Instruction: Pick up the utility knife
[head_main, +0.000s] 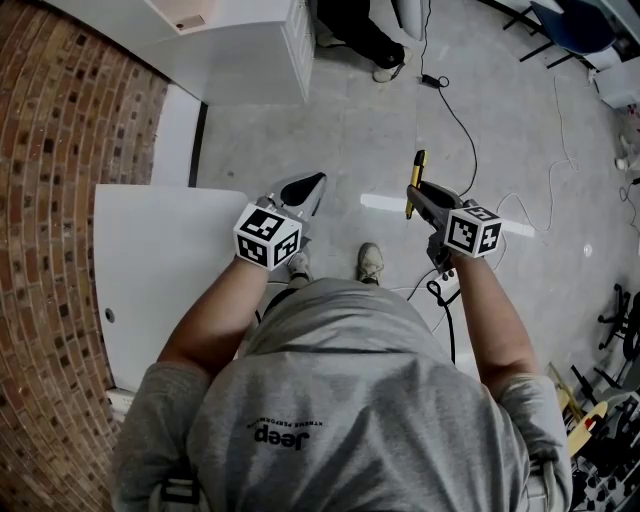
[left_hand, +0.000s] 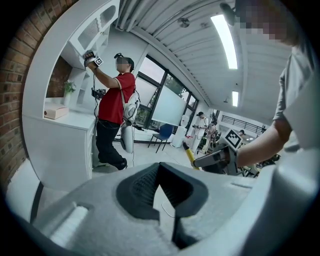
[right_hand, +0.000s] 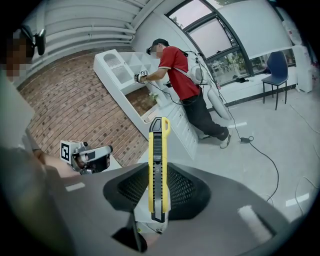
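A yellow and black utility knife stands upright between the pads of my right gripper, which is shut on it; its yellow end sticks out well past the jaws. In the head view the knife points away from me over the grey floor, held in the right gripper. My left gripper hangs level with it on the left, its jaws drawn to a point with nothing in them. The left gripper view shows the left gripper's dark pads meeting, with the knife beyond them.
A white table lies at my left against a brick wall. A white cabinet stands ahead, where a person in a red shirt reaches into shelves. Cables run across the floor. A blue chair stands by the windows.
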